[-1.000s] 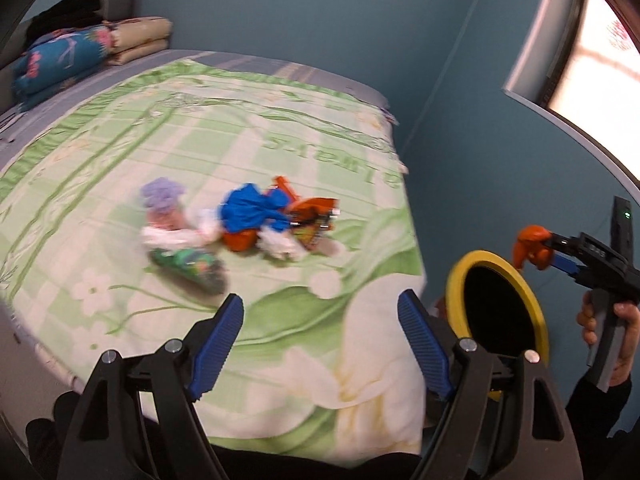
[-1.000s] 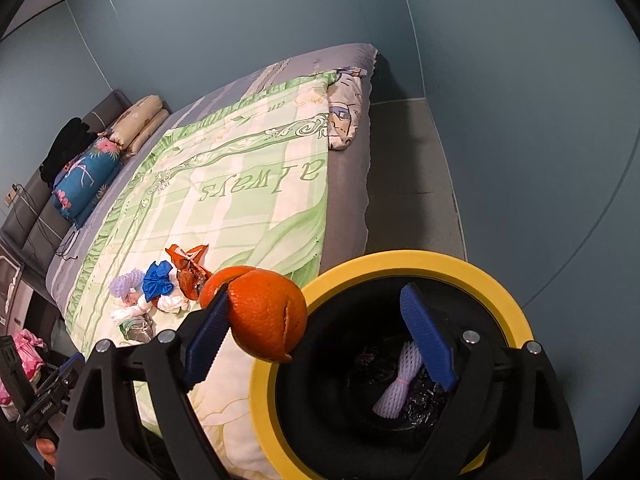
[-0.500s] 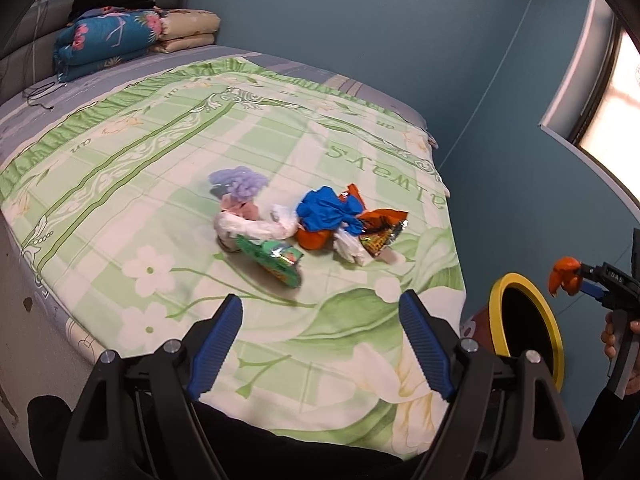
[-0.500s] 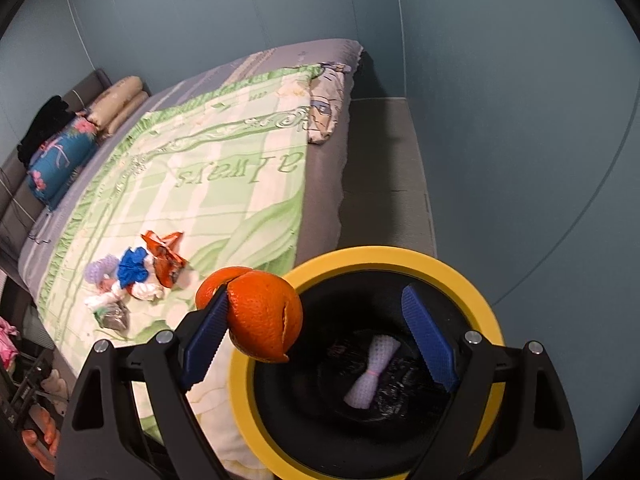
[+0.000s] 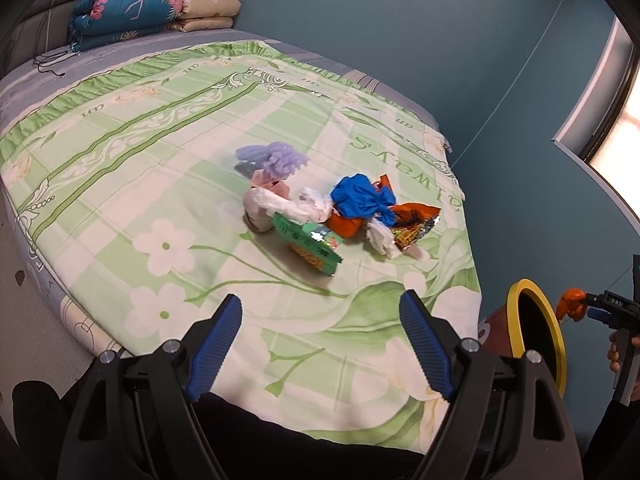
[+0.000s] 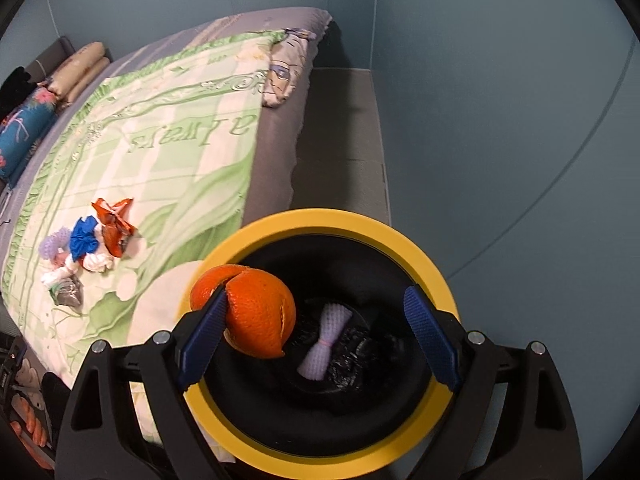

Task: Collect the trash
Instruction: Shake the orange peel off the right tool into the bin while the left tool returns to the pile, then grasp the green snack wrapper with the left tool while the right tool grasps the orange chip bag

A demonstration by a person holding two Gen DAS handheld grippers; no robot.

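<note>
A pile of trash [image 5: 328, 216] lies on the green floral bedspread: purple foam net, white tissues, blue wrapper, orange snack bags, a green packet. My left gripper [image 5: 320, 344] is open and empty, above the bed's near edge. My right gripper [image 6: 316, 336] has its jaws wide apart over the yellow-rimmed black bin [image 6: 400, 236]; an orange peel [image 6: 256, 312] clings to the left finger. The peel and right gripper also show in the left wrist view [image 5: 572, 306]. A white foam net [image 6: 326, 340] lies in the bin.
The bin [image 5: 538, 340] stands on the floor off the bed's corner, by the blue wall. Folded quilts and pillows [image 5: 132, 8] are stacked at the head of the bed. A window [image 5: 616, 100] is on the right wall.
My left gripper has drawn back and turned, so the trash pile sits farther off. My right gripper has moved closer over the bin, the peel still on its left finger.
</note>
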